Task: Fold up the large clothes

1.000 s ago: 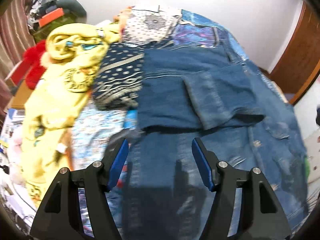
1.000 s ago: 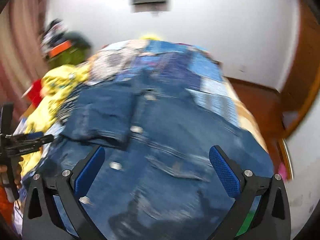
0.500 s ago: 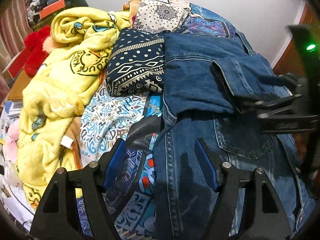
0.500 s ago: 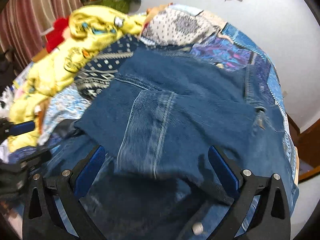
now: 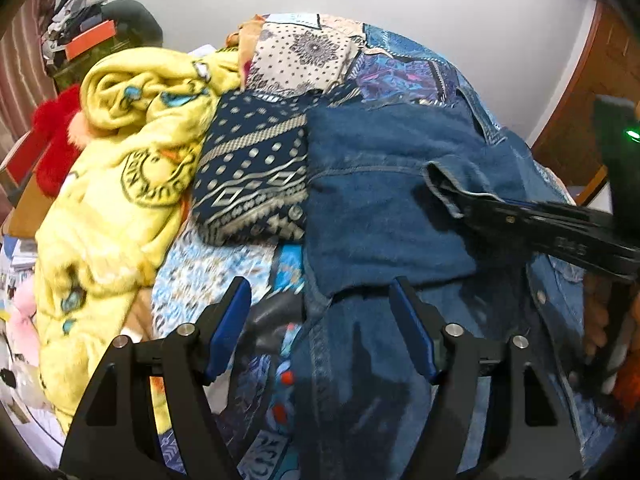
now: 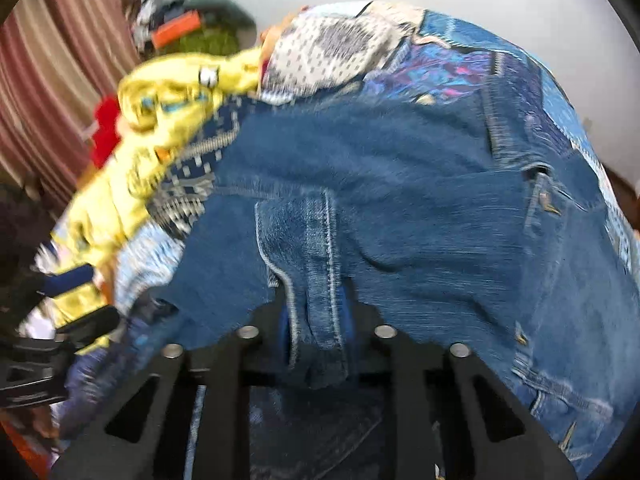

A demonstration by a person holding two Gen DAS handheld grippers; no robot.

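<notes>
A blue denim jacket [image 5: 384, 208] lies spread on the bed, partly folded, and fills the right wrist view [image 6: 420, 200]. My left gripper [image 5: 320, 328] is open and empty just above the jacket's near left edge. My right gripper [image 6: 316, 328] is shut on the jacket's sleeve cuff [image 6: 316, 264], which bunches between the jaws. In the left wrist view the right gripper [image 5: 460, 200] reaches in from the right and pinches the cuff [image 5: 444, 178] above the folded part.
A yellow blanket [image 5: 112, 184] is heaped on the left. A navy patterned folded cloth [image 5: 252, 184] lies beside the jacket. A patchwork bedcover [image 5: 400, 72] runs to the white wall. A wooden door [image 5: 600, 80] stands at the right.
My right gripper has closed on the sleeve cuff; it was open half a second ago. My left gripper has stayed open and shifted a little over the jacket's near edge.
</notes>
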